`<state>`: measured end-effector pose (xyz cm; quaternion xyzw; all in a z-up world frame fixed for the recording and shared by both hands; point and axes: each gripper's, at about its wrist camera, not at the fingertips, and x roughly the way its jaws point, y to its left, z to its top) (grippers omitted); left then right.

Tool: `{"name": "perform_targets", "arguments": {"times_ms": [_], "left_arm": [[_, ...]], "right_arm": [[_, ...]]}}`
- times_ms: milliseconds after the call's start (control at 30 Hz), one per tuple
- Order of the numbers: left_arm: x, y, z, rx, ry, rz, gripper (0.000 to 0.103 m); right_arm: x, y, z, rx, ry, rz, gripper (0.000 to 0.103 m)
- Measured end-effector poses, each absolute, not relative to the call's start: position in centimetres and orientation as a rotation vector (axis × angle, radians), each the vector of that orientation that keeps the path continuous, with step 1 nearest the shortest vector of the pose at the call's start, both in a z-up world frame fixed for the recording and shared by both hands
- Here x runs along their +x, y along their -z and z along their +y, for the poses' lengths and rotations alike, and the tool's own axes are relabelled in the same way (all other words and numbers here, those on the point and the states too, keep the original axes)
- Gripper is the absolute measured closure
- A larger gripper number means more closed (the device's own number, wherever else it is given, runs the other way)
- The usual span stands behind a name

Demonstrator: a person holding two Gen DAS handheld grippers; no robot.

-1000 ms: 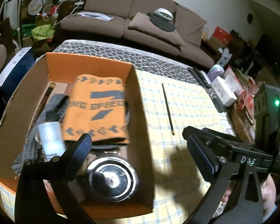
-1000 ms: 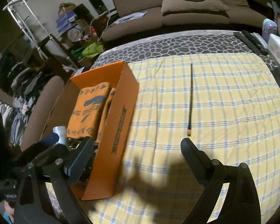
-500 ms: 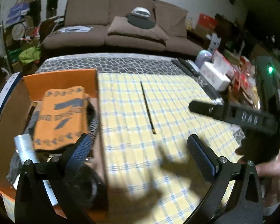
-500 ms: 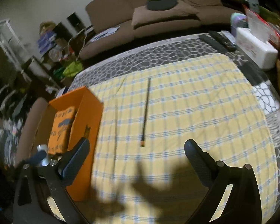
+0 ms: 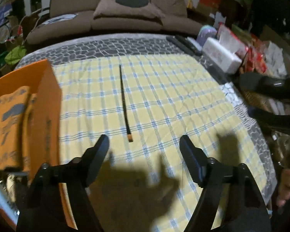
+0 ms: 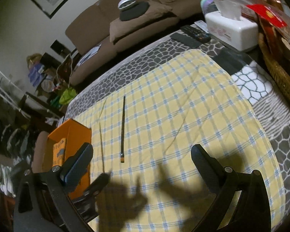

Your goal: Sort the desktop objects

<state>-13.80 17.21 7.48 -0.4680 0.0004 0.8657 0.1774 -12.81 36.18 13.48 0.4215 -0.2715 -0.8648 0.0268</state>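
Dim room, hard shadows near edge, fisheye warp, w/ motion blur.

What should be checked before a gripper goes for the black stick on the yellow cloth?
1. Stick lies alone on the cloth, nothing on or against it: ok.
2. Left gripper has nothing between its fingers; jaws are closing: ok.
3. Right gripper open and empty: ok.
4. Stick's orange tip is nearest both grippers, with no obstacle between: ok.
5. Orange box stands apart from the stick, to its left: ok.
6. Room in the box for the stick: cannot tell, its inside is mostly hidden.
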Motion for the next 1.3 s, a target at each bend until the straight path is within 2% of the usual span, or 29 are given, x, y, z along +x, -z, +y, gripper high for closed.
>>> {"name": "perform_targets", "arguments": {"times_ms": [67,167,267,500,567,667,767,1033,1133,1200,1300], "left_arm": [[-15.1,-6.2,17.9,-1.355,-2.442,-0.007,0.051],[-17.1,-4.3,18.2,-1.411,-2.453,-0.030,0.065],[-18.7,-2.4,17.8,-1.467,-2.467,-0.059,0.070],[-19.3,-0.9,18.2,-1.461,-2.496,-0.015,0.073],[-19.1,-0.9,18.3,-1.456,-2.490,-0.006,0.097],[-18.5,-1.0,18.0,-1.451,-2.467,-0.014,0.098],[-17.8,-1.2,17.6,-1.448,-2.449,-0.026,0.098],[-13.6,-3.1,15.5,-1.415,-2.334,-0.201,0.098],[-12.0,-4.1,15.0,-1.392,-2.293,-0.237,0.098],[-10.8,-4.9,14.8,-1.371,-2.267,-0.246,0.098],[-9.6,-5.9,14.6,-1.354,-2.240,-0.240,0.098]], "right_arm": [[-12.7,-13.5,36.8,1.293,2.666,-0.871,0.001],[-12.4,-13.6,37.3,1.272,2.657,-0.888,0.001],[-12.6,-13.3,37.2,1.296,2.635,-0.851,0.001],[-12.8,-12.6,37.1,1.315,2.614,-0.836,0.004],[-12.9,-12.6,36.9,1.315,2.612,-0.823,0.006],[-12.9,-12.7,36.3,1.313,2.598,-0.803,0.015],[-12.9,-12.4,35.9,1.313,2.573,-0.819,0.016],[-13.8,-9.7,34.8,1.354,2.385,-0.967,0.021],[-14.3,-8.0,33.9,1.396,2.305,-1.018,0.029],[-14.5,-6.9,33.4,1.421,2.265,-1.053,0.041],[-14.8,-5.9,33.0,1.438,2.224,-1.088,0.047]]}}
